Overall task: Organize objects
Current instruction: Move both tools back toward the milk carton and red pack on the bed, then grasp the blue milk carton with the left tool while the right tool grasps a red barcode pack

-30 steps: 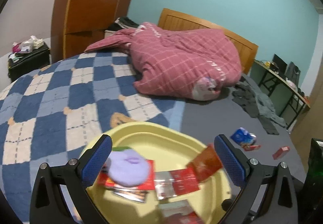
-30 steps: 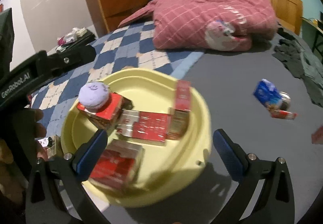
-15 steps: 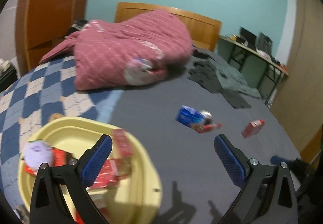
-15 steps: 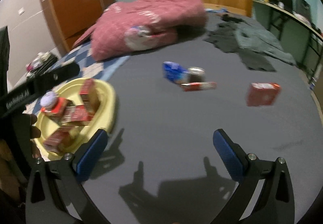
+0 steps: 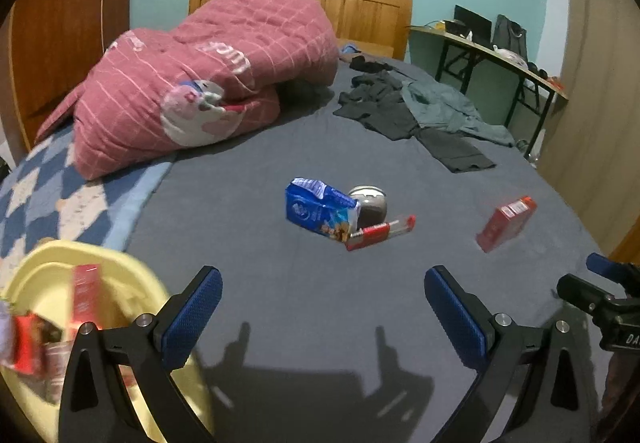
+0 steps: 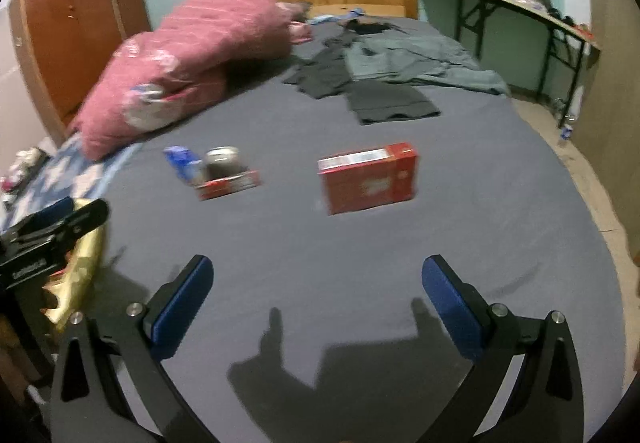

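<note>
The left gripper (image 5: pixel 322 313) hangs over the grey bedsheet (image 5: pixel 312 291) with its jaws spread wide and nothing between them. Ahead of it, slightly left of centre, lies a blue snack packet (image 5: pixel 318 210) with a printed picture whose wording is too small to read; a silver can (image 5: pixel 370 203) touches its far side, and a slim red-and-white box (image 5: pixel 380 233) rests against both. Further right of the claw sits a red carton (image 5: pixel 506 223), well apart from that cluster. At the claw's lower left is a yellow basin (image 5: pixel 120 275) holding red boxes, blurred.

The right gripper (image 6: pixel 318 301) is likewise wide open and empty. The red carton (image 6: pixel 368 177) lies straight ahead of it, its white label smeared and unreadable. The blue packet (image 6: pixel 182 159), can (image 6: pixel 222 161) and slim box (image 6: pixel 230 185) sit ahead to its left. The left tool's body at the far left carries white lettering, illegible here. A pink quilt (image 5: pixel 200 79) bears partly legible white letters.
</note>
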`<state>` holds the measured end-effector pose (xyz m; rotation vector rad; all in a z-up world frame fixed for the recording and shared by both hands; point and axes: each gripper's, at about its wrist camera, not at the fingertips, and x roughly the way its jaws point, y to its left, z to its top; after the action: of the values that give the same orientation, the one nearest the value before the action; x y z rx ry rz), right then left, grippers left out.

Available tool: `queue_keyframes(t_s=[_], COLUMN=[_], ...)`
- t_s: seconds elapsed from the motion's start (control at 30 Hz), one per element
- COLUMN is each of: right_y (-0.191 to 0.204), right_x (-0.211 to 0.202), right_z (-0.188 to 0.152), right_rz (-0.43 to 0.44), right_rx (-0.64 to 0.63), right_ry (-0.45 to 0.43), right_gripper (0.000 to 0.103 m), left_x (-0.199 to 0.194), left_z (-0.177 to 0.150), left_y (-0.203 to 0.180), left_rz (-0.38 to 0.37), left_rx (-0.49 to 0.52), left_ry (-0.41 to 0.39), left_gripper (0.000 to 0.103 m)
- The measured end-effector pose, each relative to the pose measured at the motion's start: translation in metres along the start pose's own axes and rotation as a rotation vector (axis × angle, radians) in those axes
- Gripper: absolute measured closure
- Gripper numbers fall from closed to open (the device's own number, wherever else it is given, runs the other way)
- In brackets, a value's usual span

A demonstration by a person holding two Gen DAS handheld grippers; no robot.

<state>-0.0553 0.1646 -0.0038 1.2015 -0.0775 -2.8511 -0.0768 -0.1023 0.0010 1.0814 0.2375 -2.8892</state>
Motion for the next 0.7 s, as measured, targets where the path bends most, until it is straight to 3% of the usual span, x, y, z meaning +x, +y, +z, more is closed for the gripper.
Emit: queue_keyframes(t_s=[0.17, 0.3, 0.57, 0.7], right_y=[-0.014, -0.02, -0.027, -0.031], right_x=[0.036, 0.058, 0.08, 0.088], right_z=[0.011, 0.018, 0.025, 0.03], right_rz=[0.001, 0.003, 0.003, -0.011], right_rx=[-0.006, 0.009, 0.04, 0.083], right_ry=[-0.008, -0.024, -0.037, -0.025], right_gripper=[0.0, 0.0, 0.0, 0.0], left_x=[0.062, 0.099, 0.139, 0.149], left_z=[0.009, 0.016, 0.022, 0.024], left_y=[-0.009, -0.016, -0.013, -0.008], left_rz=[-0.022, 0.016, 0.075, 0.042], left_rx=[-0.047, -0.037, -0.072, -0.123], left_ry=[0.007, -0.005, 0.003, 0.017], left_gripper=[0.0, 0.0, 0.0, 0.0])
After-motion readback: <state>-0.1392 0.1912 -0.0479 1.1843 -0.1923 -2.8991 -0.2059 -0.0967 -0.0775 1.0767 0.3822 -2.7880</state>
